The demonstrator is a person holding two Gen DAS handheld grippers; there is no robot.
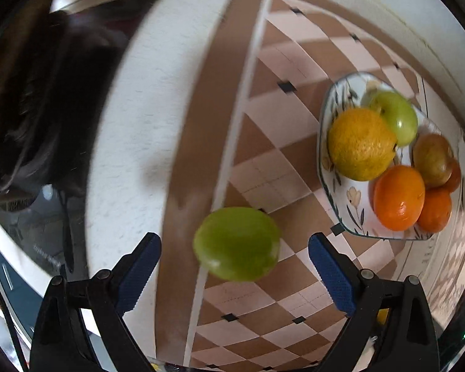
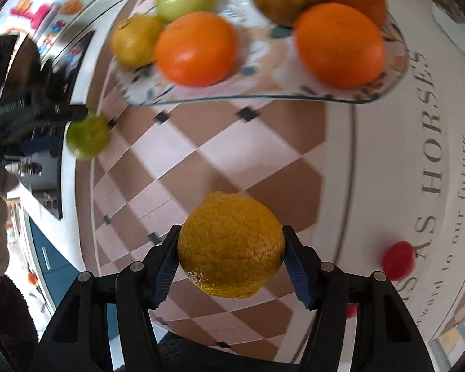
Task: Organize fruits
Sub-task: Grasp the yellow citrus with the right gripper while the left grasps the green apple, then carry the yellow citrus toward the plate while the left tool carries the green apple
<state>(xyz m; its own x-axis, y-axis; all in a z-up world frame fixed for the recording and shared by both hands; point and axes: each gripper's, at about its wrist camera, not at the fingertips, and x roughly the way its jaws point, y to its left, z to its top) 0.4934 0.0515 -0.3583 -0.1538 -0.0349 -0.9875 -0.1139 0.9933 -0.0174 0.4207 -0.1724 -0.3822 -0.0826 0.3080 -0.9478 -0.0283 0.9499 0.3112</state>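
Right gripper [image 2: 231,260]: its blue pads are pinching a rough yellow lemon [image 2: 231,245] from both sides, nearest the right wrist camera.
Left gripper [image 1: 235,259]: its jaws are standing spread wide, with a green fruit [image 1: 237,243] lying between them; the pads are not touching it, and blur is smearing the fruit's outline. The right wrist view is showing the same fruit [image 2: 88,136] under a dark gripper at the left edge.
Surface: a cloth [image 1: 282,167] of brown and pale diamonds with small black squares is covering the table, bordered by a brown band and a white textured strip.
Red item [image 2: 398,260]: a small round red thing is sitting on the white border near printed lettering, too blurred to identify.
Plate [image 1: 341,192]: a glass dish with a flower pattern is resting further back on the cloth, holding a yellow citrus [image 1: 361,144], a green apple [image 1: 398,117], a brownish fruit [image 1: 432,159] and oranges [image 1: 398,198].
Room: a dark shape is filling the far left of the left wrist view, and blue fronts are showing beyond the table edge.
Hard to make out: the plate's far rim is being cut off at the top of the right wrist view, and the lettering is only partly readable.
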